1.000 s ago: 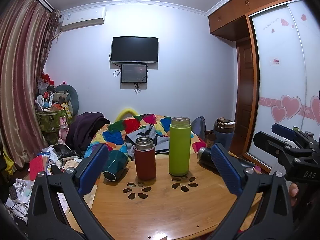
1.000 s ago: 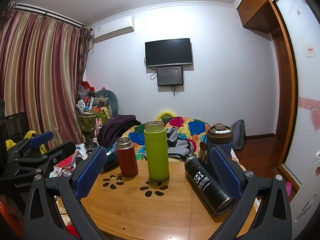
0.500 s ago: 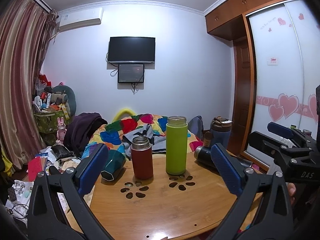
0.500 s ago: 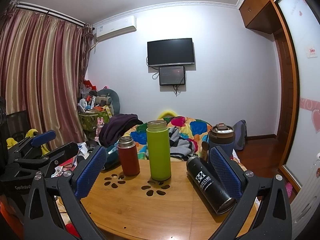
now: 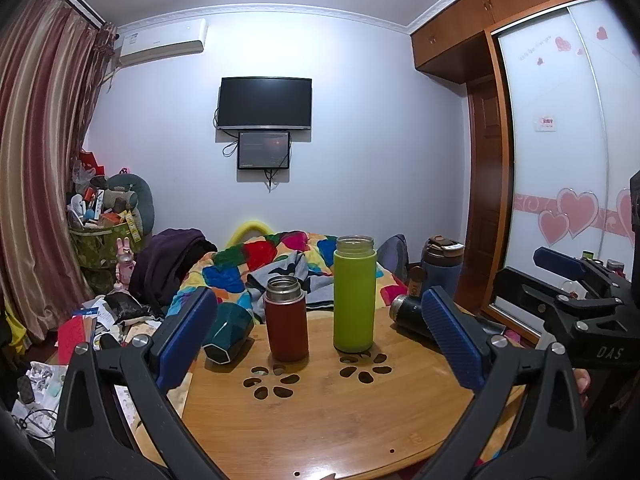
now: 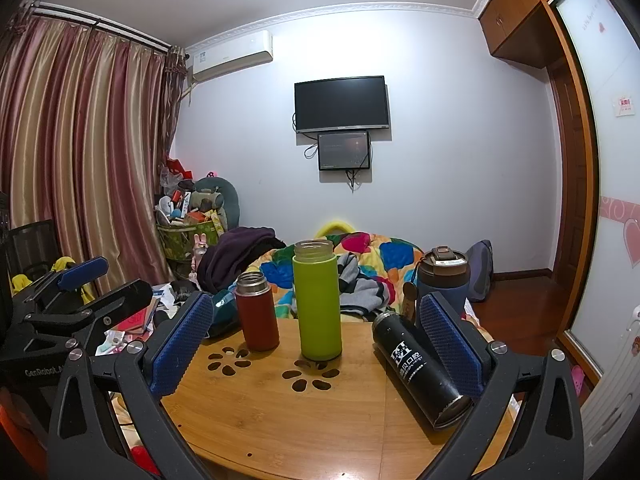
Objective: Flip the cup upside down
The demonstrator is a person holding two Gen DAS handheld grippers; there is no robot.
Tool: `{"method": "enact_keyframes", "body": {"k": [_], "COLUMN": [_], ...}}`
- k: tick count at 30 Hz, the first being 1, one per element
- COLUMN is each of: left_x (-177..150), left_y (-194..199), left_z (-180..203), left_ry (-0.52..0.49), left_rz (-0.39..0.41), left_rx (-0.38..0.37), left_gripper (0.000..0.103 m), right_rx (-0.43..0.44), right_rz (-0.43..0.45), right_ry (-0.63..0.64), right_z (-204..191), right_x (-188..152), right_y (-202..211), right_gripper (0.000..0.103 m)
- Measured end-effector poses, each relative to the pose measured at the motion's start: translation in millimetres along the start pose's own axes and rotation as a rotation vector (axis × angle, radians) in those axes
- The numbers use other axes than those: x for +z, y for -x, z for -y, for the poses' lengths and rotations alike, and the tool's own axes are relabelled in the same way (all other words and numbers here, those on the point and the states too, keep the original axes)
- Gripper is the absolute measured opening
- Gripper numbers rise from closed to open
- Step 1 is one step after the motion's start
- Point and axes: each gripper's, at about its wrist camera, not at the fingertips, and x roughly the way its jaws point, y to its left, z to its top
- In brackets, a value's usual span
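Observation:
A round wooden table (image 5: 320, 412) holds several cups. A red flask (image 5: 287, 324) and a tall green cup (image 5: 354, 294) stand upright at the middle, both open-topped. A dark teal cup (image 5: 228, 334) lies on its side at the left. A black cup (image 6: 422, 368) lies on its side at the right. A dark blue lidded tumbler (image 6: 443, 280) stands at the far right edge. My left gripper (image 5: 320, 340) is open and empty, near the table's front. My right gripper (image 6: 316, 344) is open and empty, with its right finger beside the black cup.
Beyond the table is a bed with a colourful quilt (image 5: 272, 264). Cluttered floor and a basket of items (image 5: 100, 236) lie at the left by the curtain. A wardrobe with sliding doors (image 5: 560, 160) stands at the right. The other gripper shows at each view's side.
Both cameras have drifted slightly; the cups sit a little differently in frame. No cup has moved on the table and both grippers stay open.

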Motion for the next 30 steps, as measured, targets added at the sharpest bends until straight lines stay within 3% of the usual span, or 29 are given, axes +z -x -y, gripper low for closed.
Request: {"method": "enact_keyframes", "body": {"k": [30], "left_x": [0.6], "left_y": [-4.4], "left_z": [-0.5], "left_ry": [0.007], "left_rz": [-0.011], "left_rx": [-0.016], "left_gripper": [0.103], "right_rx": [-0.002], "right_rz": [-0.001], "right_ry": [-0.001], "right_z": [-0.6], "right_x": [-0.7], "right_y": [1.0], "right_gripper": [0.103]}}
